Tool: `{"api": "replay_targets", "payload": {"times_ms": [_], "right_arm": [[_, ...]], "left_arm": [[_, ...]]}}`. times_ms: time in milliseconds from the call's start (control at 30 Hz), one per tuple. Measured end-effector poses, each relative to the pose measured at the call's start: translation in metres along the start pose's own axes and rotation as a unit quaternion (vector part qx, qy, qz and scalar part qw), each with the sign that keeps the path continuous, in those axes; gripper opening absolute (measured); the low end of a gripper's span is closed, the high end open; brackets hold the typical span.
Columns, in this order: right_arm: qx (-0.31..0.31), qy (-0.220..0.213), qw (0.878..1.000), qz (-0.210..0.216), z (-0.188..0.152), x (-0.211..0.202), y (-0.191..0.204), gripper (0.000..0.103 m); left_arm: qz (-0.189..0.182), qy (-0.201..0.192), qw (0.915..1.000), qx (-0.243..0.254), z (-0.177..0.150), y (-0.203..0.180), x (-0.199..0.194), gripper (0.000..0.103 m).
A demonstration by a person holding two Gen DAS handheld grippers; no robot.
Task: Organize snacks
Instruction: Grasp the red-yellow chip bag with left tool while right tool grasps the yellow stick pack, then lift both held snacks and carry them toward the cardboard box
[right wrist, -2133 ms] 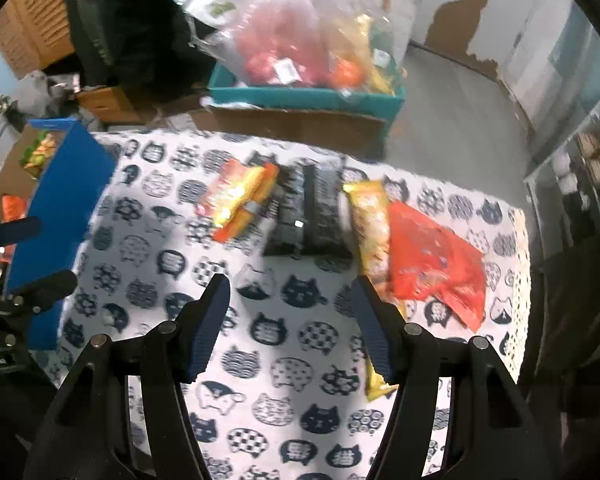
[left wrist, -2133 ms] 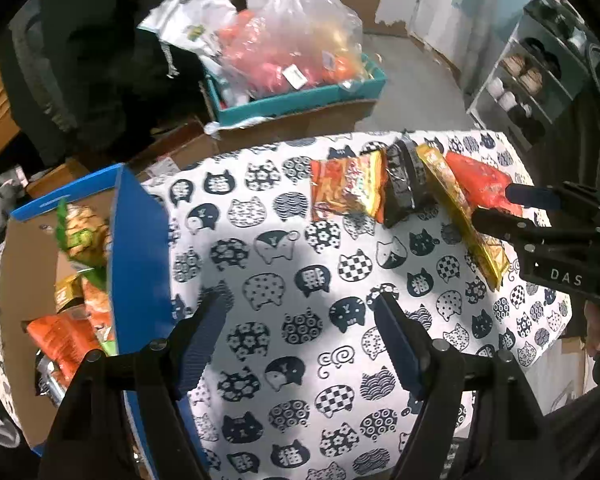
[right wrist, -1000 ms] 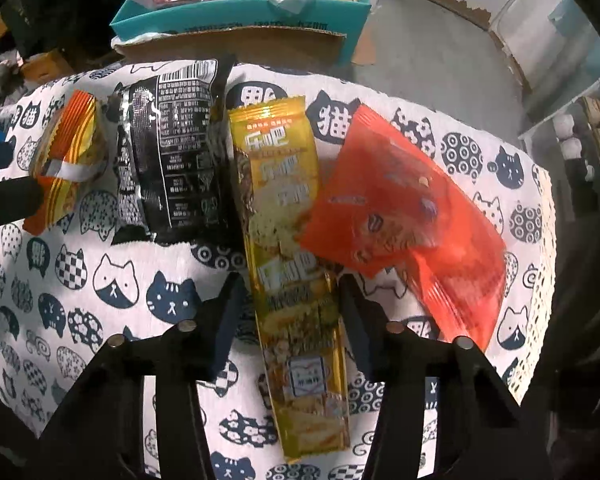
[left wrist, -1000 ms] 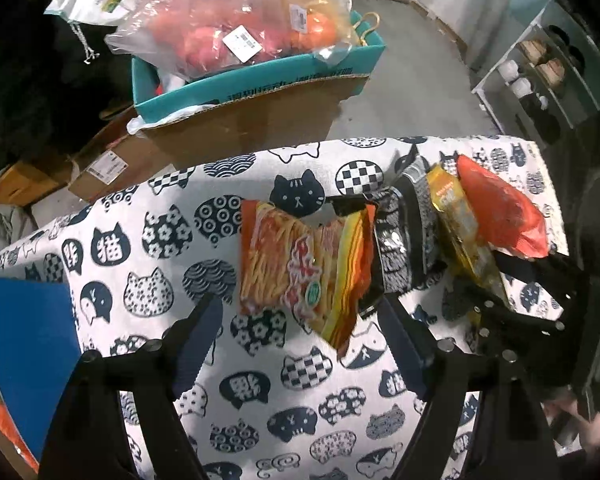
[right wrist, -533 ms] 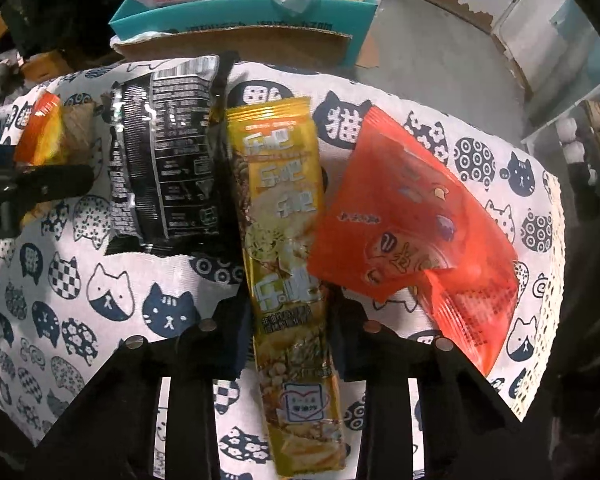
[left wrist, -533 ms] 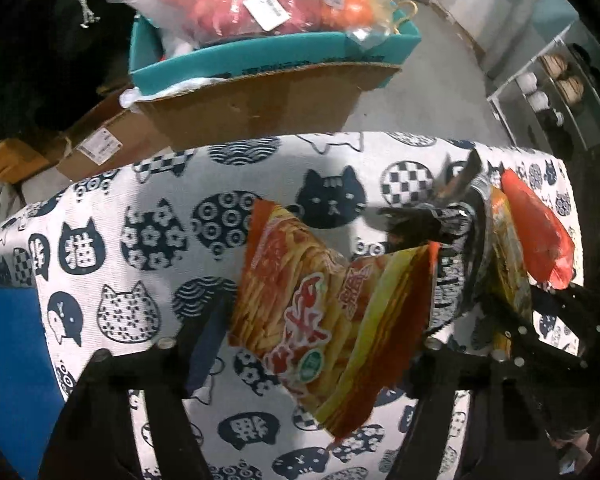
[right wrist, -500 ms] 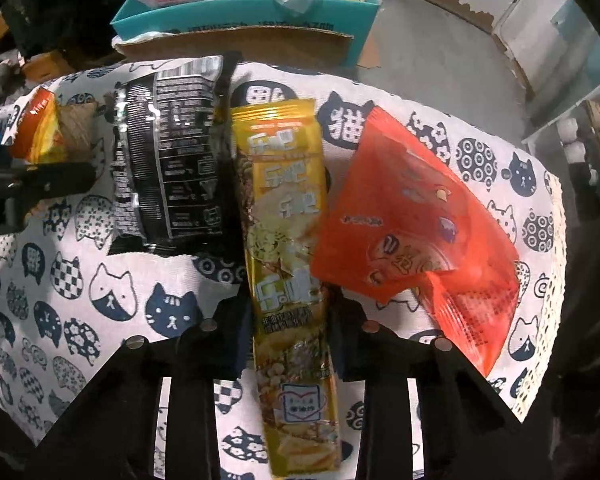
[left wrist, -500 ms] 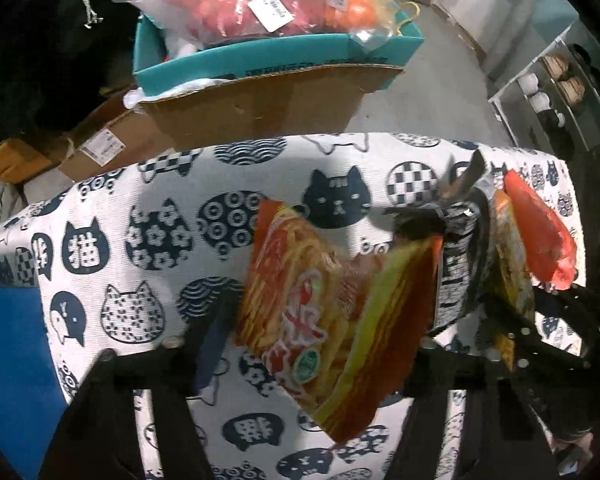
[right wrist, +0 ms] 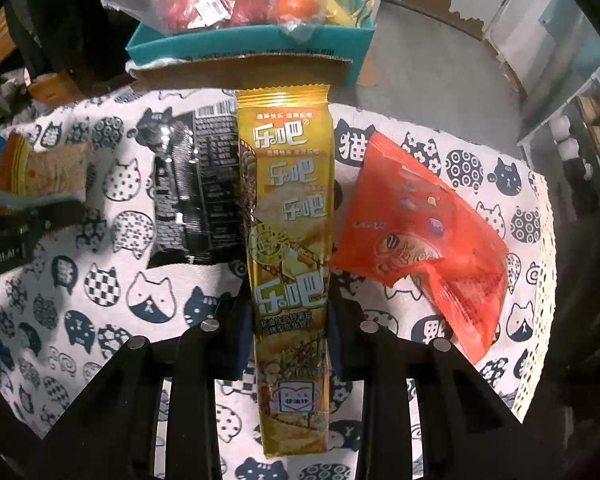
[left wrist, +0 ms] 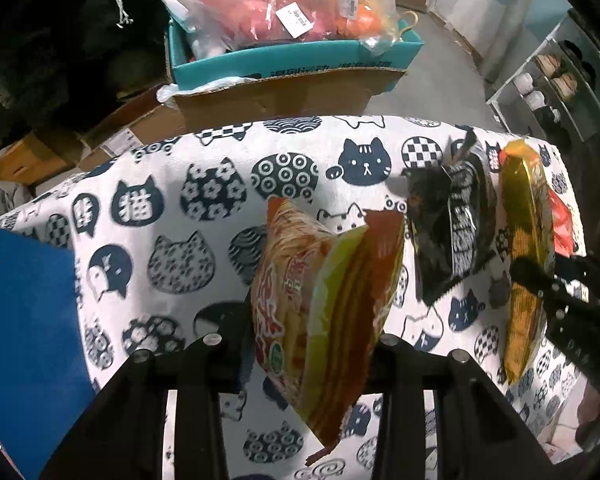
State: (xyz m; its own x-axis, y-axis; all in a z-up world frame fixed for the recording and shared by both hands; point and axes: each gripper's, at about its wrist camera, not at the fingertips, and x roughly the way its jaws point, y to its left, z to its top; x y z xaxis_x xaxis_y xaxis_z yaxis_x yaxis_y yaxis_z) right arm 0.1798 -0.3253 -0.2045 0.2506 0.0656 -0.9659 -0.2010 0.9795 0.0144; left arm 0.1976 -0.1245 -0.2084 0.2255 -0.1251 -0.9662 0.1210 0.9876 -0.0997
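Note:
In the left wrist view my left gripper (left wrist: 312, 332) has its jaws closing on an orange-and-yellow noodle snack pack (left wrist: 324, 280). The pads press its sides and the pack buckles and tilts up off the cat-print tablecloth (left wrist: 180, 200). In the right wrist view my right gripper (right wrist: 288, 320) is shut on a long yellow snack pack (right wrist: 288, 184), gripped near its lower half, its far end raised. A black snack pack (right wrist: 196, 192) lies to its left on the cloth and a red snack pouch (right wrist: 420, 232) to its right.
A blue-walled box (left wrist: 24, 312) stands at the table's left edge. Beyond the far edge are a teal box (left wrist: 292, 60) holding plastic bags of goods, and brown cartons on the floor. A shelf rack (left wrist: 552, 80) stands at the right.
Both grippers came down over the packs and their jaws narrowed. The left took the orange pack, which buckled and tipped up. The right closed on the yellow pack, whose far end has lifted.

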Motion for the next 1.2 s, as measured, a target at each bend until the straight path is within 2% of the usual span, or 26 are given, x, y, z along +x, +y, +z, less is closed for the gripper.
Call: {"api": "replay_targets", "payload": {"times_ms": [667, 1200], "right_arm": [[-0.005, -0.058, 0.998, 0.012, -0.026, -0.075, 0.031, 0.029], [-0.033, -0.104, 0.993, 0.044, -0.027, -0.131, 0.076, 0.029]], "left_arm": [[0.019, -0.07, 0.997, 0.028, -0.066, 0.014, -0.093, 0.037], [0.033, -0.132, 0.9903, 0.027, -0.095, 0.034, -0.161, 0.037]]}}
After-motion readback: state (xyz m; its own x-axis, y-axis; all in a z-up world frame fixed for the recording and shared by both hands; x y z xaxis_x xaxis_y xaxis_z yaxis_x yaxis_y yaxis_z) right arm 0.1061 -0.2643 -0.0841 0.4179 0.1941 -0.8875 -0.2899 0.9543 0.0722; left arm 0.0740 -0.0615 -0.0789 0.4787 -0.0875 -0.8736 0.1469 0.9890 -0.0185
